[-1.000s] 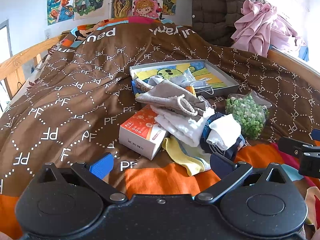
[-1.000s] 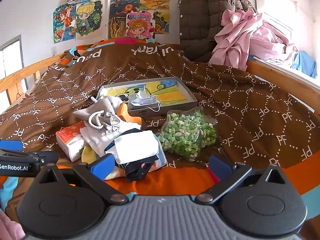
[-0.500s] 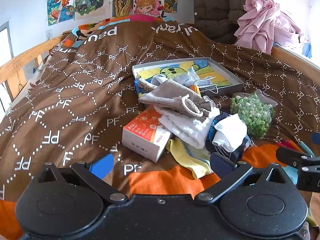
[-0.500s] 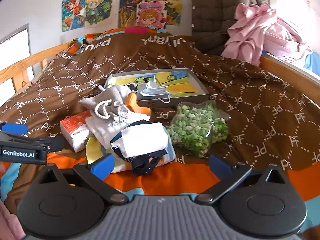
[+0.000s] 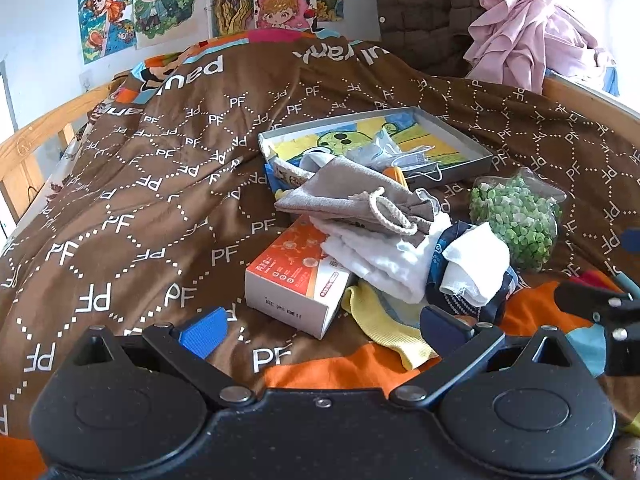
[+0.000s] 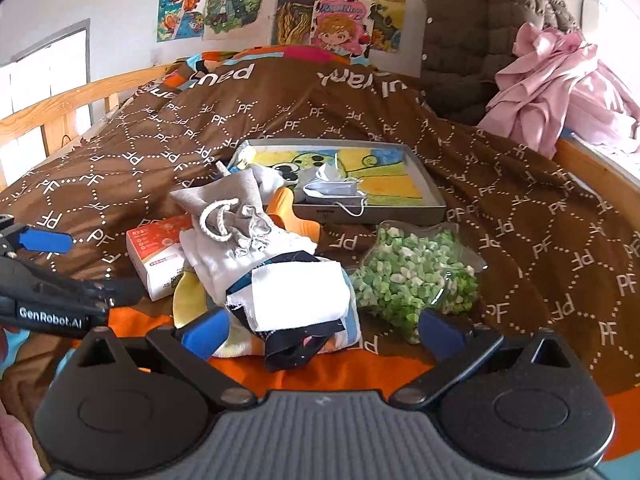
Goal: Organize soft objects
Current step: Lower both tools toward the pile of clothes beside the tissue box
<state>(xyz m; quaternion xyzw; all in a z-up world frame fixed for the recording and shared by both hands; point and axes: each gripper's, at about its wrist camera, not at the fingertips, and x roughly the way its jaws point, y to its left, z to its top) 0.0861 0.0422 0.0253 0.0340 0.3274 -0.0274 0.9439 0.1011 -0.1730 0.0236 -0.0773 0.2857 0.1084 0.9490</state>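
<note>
Left wrist view. Left gripper (image 5: pixel 322 326), lower frame: jaws spread wide, nothing between them, above the brown quilt (image 5: pixel 140 200). Centre frame, a heap of soft goods: grey drawstring pouch (image 5: pixel 352 200) on top of a white towel (image 5: pixel 380 256); white folded cloth (image 5: pixel 476 264) over dark fabric at centre right; yellow sock (image 5: pixel 384 328) at the heap's near edge. Orange-and-white carton (image 5: pixel 296 276) touching the heap's left side. Bag of green pellets (image 5: pixel 516 216) just right of the heap. Shallow grey tray (image 5: pixel 468 148) behind, holding a face mask (image 5: pixel 420 160).

Right wrist view. Right gripper (image 6: pixel 322 330), lower frame: jaws wide apart, empty, near the white folded cloth (image 6: pixel 300 292). Pouch (image 6: pixel 228 208) at centre left, carton (image 6: pixel 160 252) left of it, pellets (image 6: pixel 412 276) at centre right, tray (image 6: pixel 432 196) behind. Left gripper (image 6: pixel 48 264) at left edge. Pink garment (image 6: pixel 560 84) at upper right.
</note>
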